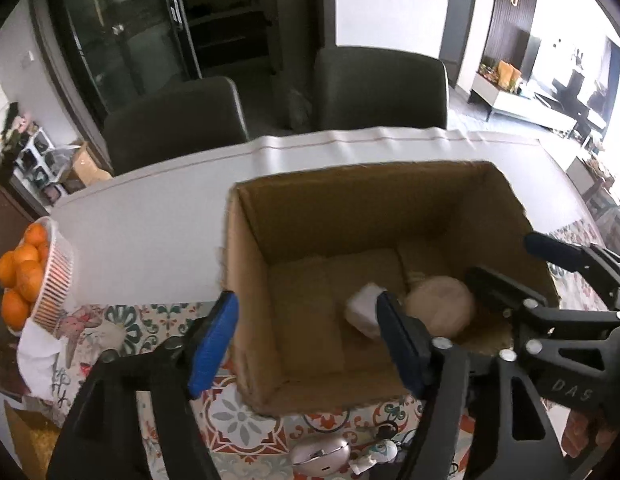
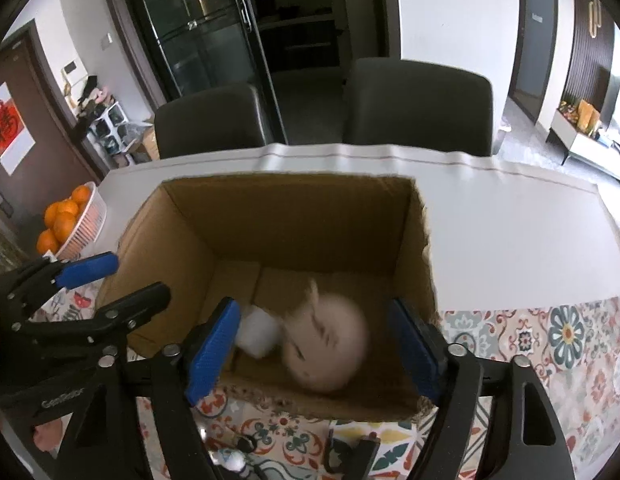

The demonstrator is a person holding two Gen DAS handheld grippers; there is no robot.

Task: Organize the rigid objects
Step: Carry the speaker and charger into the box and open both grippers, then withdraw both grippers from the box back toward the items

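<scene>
An open cardboard box (image 1: 310,216) (image 2: 286,208) stands on the table. Inside lie a white object (image 1: 361,310) (image 2: 258,330) and a round beige toy (image 1: 439,304). In the right wrist view the beige toy (image 2: 329,344) is motion-blurred, between my open right fingers and touching neither. My right gripper (image 2: 315,350) is open and empty over the box's near edge; it also shows in the left wrist view (image 1: 509,268). My left gripper (image 1: 306,344) is open and empty, straddling the box's near left corner; it also shows in the right wrist view (image 2: 118,280).
A white basket of oranges (image 1: 50,280) (image 2: 86,224) sits at the table's left edge. A pink case (image 1: 321,456) and a small figurine (image 1: 375,456) lie on the patterned cloth (image 1: 246,412) in front of the box. Two dark chairs (image 1: 381,88) stand behind the table.
</scene>
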